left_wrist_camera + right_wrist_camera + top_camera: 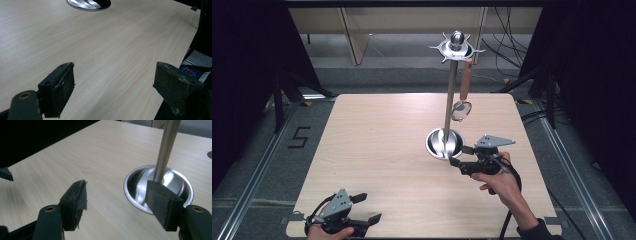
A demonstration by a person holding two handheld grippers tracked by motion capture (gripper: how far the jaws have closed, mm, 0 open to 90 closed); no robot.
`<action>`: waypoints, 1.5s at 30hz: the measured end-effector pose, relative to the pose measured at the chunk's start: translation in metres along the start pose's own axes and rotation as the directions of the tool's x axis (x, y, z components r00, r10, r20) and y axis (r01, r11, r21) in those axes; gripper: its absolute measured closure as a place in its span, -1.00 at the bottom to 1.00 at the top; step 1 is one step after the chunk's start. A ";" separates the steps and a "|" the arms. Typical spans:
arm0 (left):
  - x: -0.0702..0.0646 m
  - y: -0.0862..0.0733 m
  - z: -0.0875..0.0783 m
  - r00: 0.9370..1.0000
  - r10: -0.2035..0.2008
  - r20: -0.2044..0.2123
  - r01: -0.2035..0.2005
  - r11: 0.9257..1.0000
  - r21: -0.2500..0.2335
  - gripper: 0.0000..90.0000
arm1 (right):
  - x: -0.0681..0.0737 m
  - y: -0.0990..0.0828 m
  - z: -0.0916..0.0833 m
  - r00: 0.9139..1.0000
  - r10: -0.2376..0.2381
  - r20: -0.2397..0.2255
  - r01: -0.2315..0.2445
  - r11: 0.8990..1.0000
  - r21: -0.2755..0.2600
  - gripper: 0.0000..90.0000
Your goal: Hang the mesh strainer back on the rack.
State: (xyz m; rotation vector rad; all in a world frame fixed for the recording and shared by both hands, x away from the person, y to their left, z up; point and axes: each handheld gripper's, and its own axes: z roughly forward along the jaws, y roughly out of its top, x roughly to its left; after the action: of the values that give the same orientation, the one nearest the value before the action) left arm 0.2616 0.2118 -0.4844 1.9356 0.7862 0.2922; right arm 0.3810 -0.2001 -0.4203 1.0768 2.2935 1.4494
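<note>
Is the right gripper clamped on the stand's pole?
No: in the right gripper view the right gripper stands open, jaws apart over bare table, with the pole beyond them, ungripped.

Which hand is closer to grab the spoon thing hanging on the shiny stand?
Right. The right tongs sit open beside the stand's base; the left tongs are at the table's near edge.

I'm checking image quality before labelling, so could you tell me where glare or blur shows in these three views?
High view: sharp, with glare on the stand's base. Left gripper view: near jaws soft, table grain clear. Right gripper view: bright reflections on the base, pole slightly blurred.
</note>
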 end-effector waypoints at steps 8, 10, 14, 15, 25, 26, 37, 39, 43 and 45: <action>0.000 0.000 0.000 1.000 -0.002 0.003 0.002 1.000 -0.005 -0.64 | 0.002 -0.007 0.003 1.000 -0.007 0.003 0.006 0.999 0.038 -0.25; 0.000 0.000 0.000 1.000 -0.002 0.000 0.002 1.000 -0.001 -0.64 | 0.002 -0.009 0.005 1.000 -0.011 -0.002 0.011 0.999 0.037 -0.25; 0.001 0.000 0.000 1.000 0.010 -0.001 -0.010 1.000 0.006 -0.64 | 0.002 -0.012 0.007 0.999 -0.042 0.013 0.041 0.996 0.074 -0.29; 0.001 0.000 0.000 1.000 0.010 -0.001 -0.010 1.000 0.008 -0.64 | 0.004 -0.013 0.008 0.999 -0.025 0.026 0.023 0.997 0.078 -0.30; 0.001 0.000 0.000 1.000 0.009 0.003 -0.009 1.000 0.006 -0.64 | 0.008 -0.023 0.011 0.999 -0.042 0.010 0.041 0.993 0.107 -0.29; 0.001 0.000 0.000 1.000 0.010 0.003 -0.010 1.000 0.007 -0.64 | 0.007 -0.024 0.011 0.999 -0.052 0.014 0.050 0.993 0.105 -0.29; 0.001 0.000 0.001 1.000 0.013 0.002 -0.013 1.000 0.005 -0.64 | 0.011 -0.033 0.011 0.999 -0.040 -0.002 0.040 0.991 0.131 -0.30; 0.000 0.000 0.001 1.000 0.010 0.003 -0.010 1.000 0.004 -0.64 | 0.010 -0.034 0.011 0.998 -0.056 0.012 0.054 0.990 0.132 -0.30; 0.001 0.000 0.001 1.000 0.010 0.004 -0.010 1.000 0.006 -0.64 | 0.011 -0.037 0.012 0.999 -0.045 0.008 0.044 0.990 0.137 -0.30; 0.001 0.000 0.001 1.000 0.013 0.004 -0.013 1.000 0.007 -0.64 | 0.011 -0.039 0.012 0.998 -0.055 0.009 0.053 0.988 0.144 -0.30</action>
State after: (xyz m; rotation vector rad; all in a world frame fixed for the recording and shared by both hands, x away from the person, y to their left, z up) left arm 0.2623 0.2115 -0.4852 1.9478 0.7734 0.2930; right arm 0.3614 -0.1937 -0.4571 1.0495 2.4294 1.2706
